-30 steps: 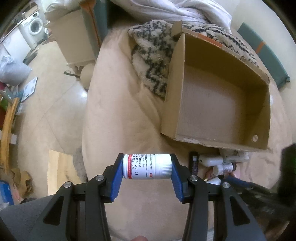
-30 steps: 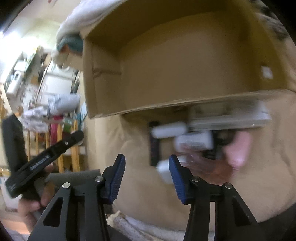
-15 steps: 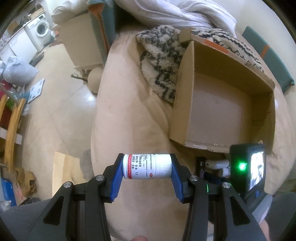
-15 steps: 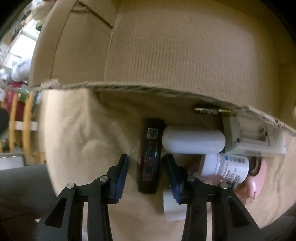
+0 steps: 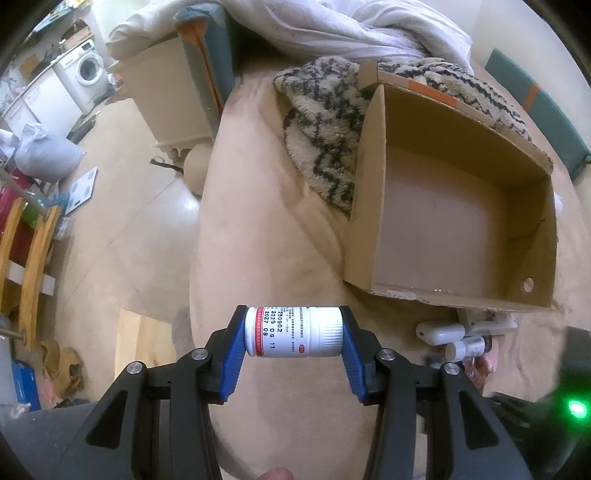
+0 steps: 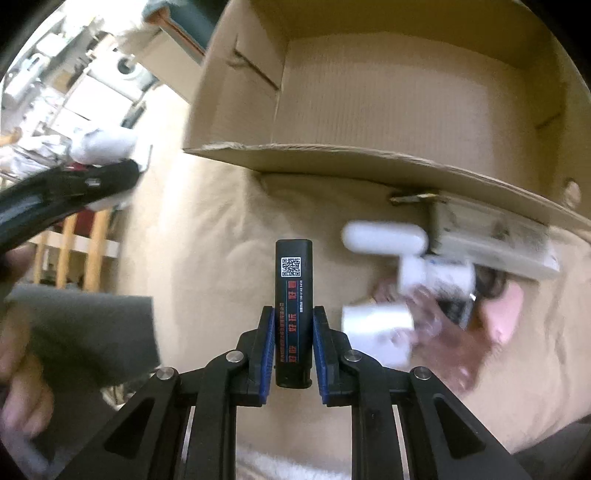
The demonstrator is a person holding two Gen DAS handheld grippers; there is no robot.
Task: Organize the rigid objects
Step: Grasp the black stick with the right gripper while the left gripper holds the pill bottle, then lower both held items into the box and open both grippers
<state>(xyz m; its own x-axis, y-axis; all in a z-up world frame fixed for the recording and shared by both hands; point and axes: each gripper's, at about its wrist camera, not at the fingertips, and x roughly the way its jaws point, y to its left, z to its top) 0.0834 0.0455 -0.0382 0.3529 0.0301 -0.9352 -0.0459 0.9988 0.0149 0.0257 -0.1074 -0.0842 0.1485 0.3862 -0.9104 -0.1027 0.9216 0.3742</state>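
Note:
My left gripper is shut on a white pill bottle with a red band, held sideways above the beige bed. My right gripper has its jaws closing on a black bar with a QR label. Both pads press its sides and it stands up off the bedding. The empty cardboard box lies just beyond. Against its near wall are a white capsule case, a small white bottle, a white cylinder and a grey carton.
A black-and-white patterned blanket and a white duvet lie behind the box. The bed's edge drops to the floor on the left, with a washing machine beyond. A hand and the other tool show at the right view's left.
My right gripper's jaws have closed on the black bar and raised it off the bed, away from the pile. The left gripper still holds the pill bottle in the same place.

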